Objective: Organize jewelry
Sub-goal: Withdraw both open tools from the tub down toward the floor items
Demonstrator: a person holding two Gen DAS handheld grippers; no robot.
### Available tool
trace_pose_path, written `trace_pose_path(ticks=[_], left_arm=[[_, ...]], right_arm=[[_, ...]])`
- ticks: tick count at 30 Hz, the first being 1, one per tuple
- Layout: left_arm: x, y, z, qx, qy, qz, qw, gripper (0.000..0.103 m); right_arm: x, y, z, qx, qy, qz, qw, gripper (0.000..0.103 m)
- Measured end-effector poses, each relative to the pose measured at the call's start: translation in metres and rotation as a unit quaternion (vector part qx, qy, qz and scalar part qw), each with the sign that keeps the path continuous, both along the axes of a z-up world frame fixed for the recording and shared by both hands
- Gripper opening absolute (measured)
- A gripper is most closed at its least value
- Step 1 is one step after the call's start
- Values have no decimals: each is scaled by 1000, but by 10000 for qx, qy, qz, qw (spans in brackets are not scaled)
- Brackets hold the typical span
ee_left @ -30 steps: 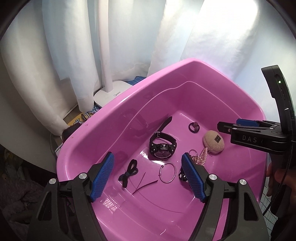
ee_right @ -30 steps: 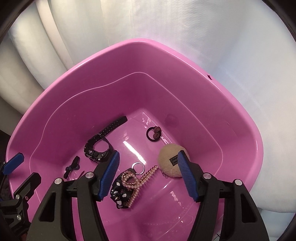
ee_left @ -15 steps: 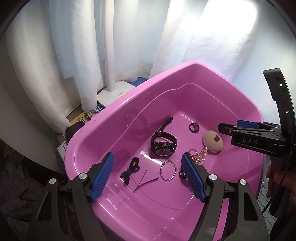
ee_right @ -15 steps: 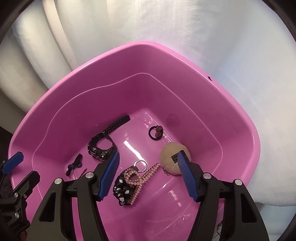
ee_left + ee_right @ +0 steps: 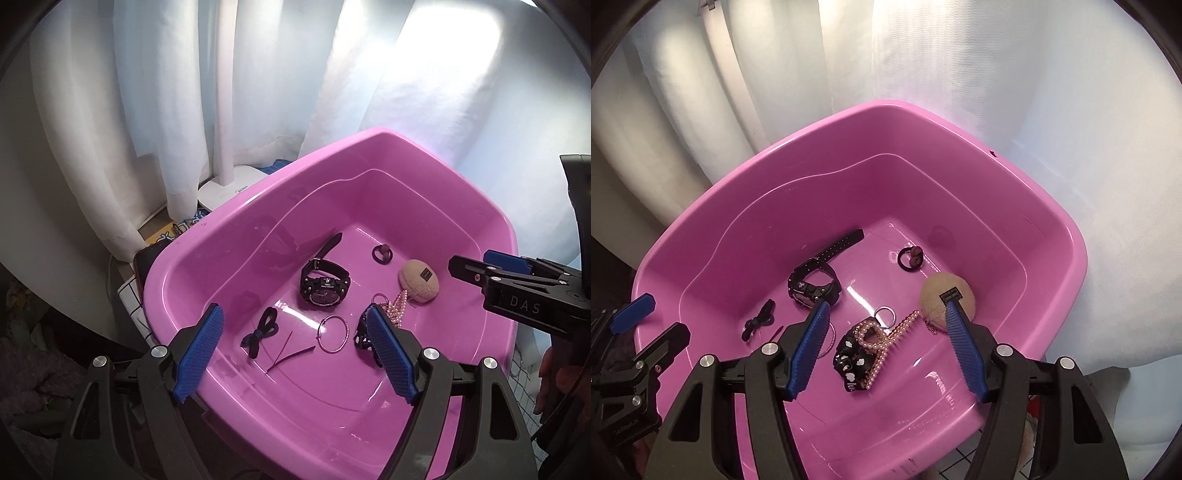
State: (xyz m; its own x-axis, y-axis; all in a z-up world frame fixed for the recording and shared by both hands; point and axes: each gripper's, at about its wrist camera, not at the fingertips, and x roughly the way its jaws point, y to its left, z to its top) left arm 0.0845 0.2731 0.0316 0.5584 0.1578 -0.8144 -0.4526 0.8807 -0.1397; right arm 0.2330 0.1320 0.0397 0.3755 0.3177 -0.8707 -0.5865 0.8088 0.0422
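A pink tub [image 5: 443, 177] [image 5: 960, 125] holds the jewelry: a black watch [image 5: 324, 286] [image 5: 812, 284], a black bow tie [image 5: 260, 332] [image 5: 759, 319], a silver hoop [image 5: 333, 334], a pearl claw clip [image 5: 882, 341] on a black patterned scrunchie [image 5: 855, 360], a beige round puff [image 5: 419, 280] [image 5: 947, 297] and a black ring hair tie [image 5: 382, 254] [image 5: 910, 258]. My left gripper [image 5: 295, 350] is open and empty above the tub's near left side. My right gripper [image 5: 886, 347] is open and empty above the near right side, over the pearl clip.
White curtains [image 5: 258, 92] hang behind the tub. A white lamp base [image 5: 229, 188] stands behind its left corner, with small clutter [image 5: 170, 236] beside it. A tiled surface [image 5: 964, 458] shows under the tub's near edge.
Both grippers have pulled back and risen away from the tub, so more of the curtains shows. The items in the tub have not moved.
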Motion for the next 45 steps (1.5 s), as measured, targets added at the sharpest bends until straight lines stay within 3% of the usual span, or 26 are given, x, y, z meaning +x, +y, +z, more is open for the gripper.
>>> trace_pose_path(ticks=[9,16,24,32,37,45], left_arm=[[-12,-19,10,58,-223,-198,9995,81],[-27,-44,27,705,-723,-378,9942,89],[-32,-93,32,512,-977,-991,9889,90],[-43,-174,29,426,-1162,-1571,9798,94],[-53,-221,21,434,-1202,-1553,9796,96],[-55,-270,-21,311,-694,-998,9921,96]], right_arm=[[-51,-43,33,522,-456,-148,9975,62],[-86,-110,39,858,-602,-631,9925,65],[-129,-215,16,901,-633,-1626,9805,65],[-162,-313,-19,765,-531,-2342,9677,65],[-166,-354,-44,719,-444,-2266,9703,65],[-155,-387,-80,626,-295,-1652,9838,65]])
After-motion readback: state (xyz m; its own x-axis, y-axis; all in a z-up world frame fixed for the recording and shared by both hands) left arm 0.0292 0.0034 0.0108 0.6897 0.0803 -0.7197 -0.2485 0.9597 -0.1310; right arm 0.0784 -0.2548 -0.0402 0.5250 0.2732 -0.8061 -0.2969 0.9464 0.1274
